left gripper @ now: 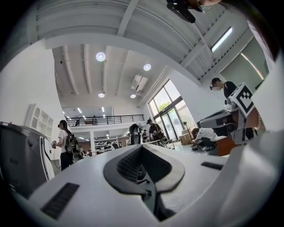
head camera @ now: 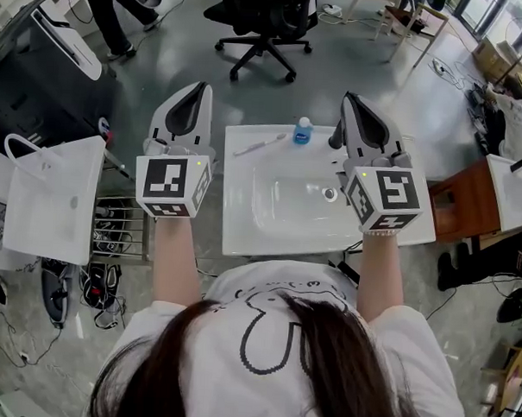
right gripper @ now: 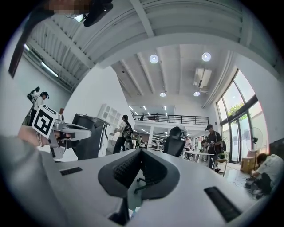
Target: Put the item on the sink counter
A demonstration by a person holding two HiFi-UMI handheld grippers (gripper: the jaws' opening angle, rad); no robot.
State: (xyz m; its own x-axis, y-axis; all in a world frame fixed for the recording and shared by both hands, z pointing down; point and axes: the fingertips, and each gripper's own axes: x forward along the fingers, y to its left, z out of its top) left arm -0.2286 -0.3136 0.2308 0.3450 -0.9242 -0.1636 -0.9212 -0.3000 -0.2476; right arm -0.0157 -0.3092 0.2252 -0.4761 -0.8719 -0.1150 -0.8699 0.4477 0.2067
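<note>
A white sink counter (head camera: 243, 228) with a sunken basin lies below me. Along its back edge lie a white toothbrush (head camera: 259, 144) and a small blue bottle (head camera: 302, 132). My left gripper (head camera: 200, 88) (left gripper: 142, 148) is held up over the counter's left edge, jaws shut with nothing between them. My right gripper (head camera: 348, 99) (right gripper: 140, 151) is raised over the counter's right side, its jaws also together and empty. Both gripper views look out at the room and ceiling, not at the counter.
A white bag (head camera: 50, 194) stands left of the counter above a wire rack (head camera: 117, 232). A black office chair (head camera: 265, 22) is behind the counter. A wooden side table (head camera: 464, 199) stands at the right. Several people move about in the background.
</note>
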